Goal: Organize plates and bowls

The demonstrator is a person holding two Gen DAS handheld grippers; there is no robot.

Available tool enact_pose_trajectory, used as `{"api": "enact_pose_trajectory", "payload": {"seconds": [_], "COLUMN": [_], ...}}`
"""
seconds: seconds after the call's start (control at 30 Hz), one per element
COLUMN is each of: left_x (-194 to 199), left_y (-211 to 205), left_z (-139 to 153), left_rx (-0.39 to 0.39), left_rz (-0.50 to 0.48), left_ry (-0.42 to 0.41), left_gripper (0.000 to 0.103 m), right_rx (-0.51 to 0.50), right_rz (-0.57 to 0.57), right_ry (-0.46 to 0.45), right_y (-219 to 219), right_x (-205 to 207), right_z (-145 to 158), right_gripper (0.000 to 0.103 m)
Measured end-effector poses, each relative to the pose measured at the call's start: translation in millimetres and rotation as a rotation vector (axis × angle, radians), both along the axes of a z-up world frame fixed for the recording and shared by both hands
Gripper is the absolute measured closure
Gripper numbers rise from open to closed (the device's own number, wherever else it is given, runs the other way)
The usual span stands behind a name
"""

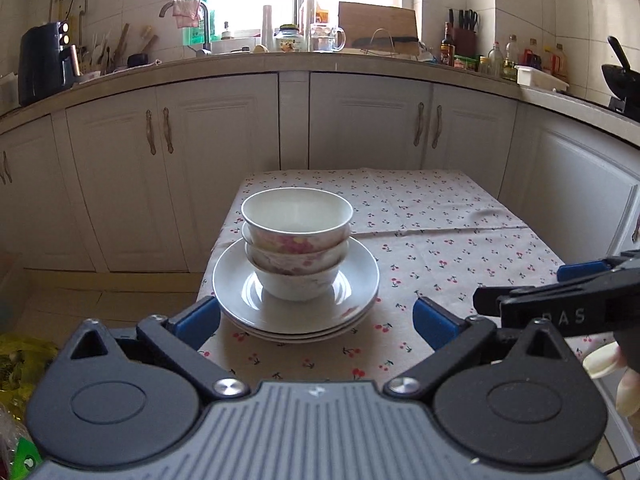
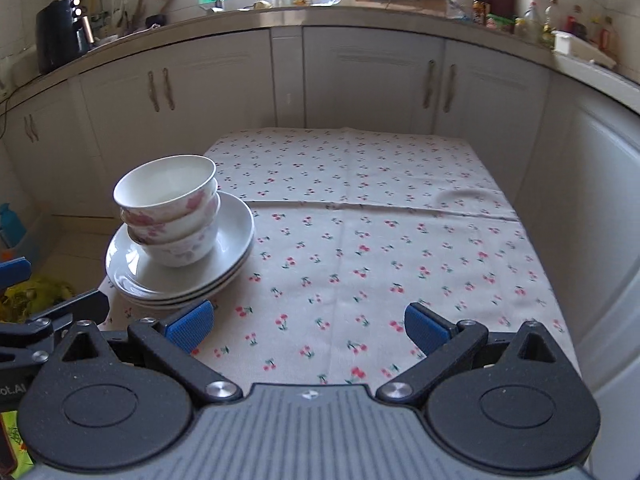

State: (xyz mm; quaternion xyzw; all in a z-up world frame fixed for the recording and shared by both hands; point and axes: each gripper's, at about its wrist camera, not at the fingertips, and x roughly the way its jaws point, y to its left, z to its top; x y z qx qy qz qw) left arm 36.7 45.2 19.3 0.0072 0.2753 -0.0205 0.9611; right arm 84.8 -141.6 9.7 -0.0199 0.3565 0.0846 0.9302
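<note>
Three white bowls with pink flowers (image 1: 297, 240) (image 2: 170, 212) are nested on a stack of white plates (image 1: 352, 292) (image 2: 236, 236) at the table's near left corner. My left gripper (image 1: 318, 320) stands open just in front of the stack, with nothing between its blue pads. My right gripper (image 2: 308, 326) is open too, over bare cloth to the right of the stack. In the left wrist view the right gripper (image 1: 560, 300) shows from the side at the right edge.
The table carries a cherry-print cloth (image 1: 440, 248) (image 2: 380, 248) with a fold across its middle. White cabinets (image 1: 224, 152) and a cluttered counter (image 1: 360, 56) stand behind it. A yellow bag (image 1: 16, 368) lies on the floor at the left.
</note>
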Motion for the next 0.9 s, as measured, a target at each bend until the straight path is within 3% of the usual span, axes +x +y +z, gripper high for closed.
{"api": "enact_pose_trajectory", "payload": {"seconds": [0.3, 0.9], "left_x": [-21, -32], "left_y": [-5, -3], "left_z": [5, 9], "left_rx": [-0.011, -0.048], "left_rz": [0.026, 0.034], "left_ry": [-0.041, -0.056], "left_gripper": [0.001, 0.001], "right_rx": [-0.019, -0.023], "right_rz": [-0.027, -0.035], "right_ry": [-0.106, -0.151], "right_y": [-2, 2], "right_x": [-26, -39], "right_z": [8, 10], "right_gripper": [0.000, 0.000]}}
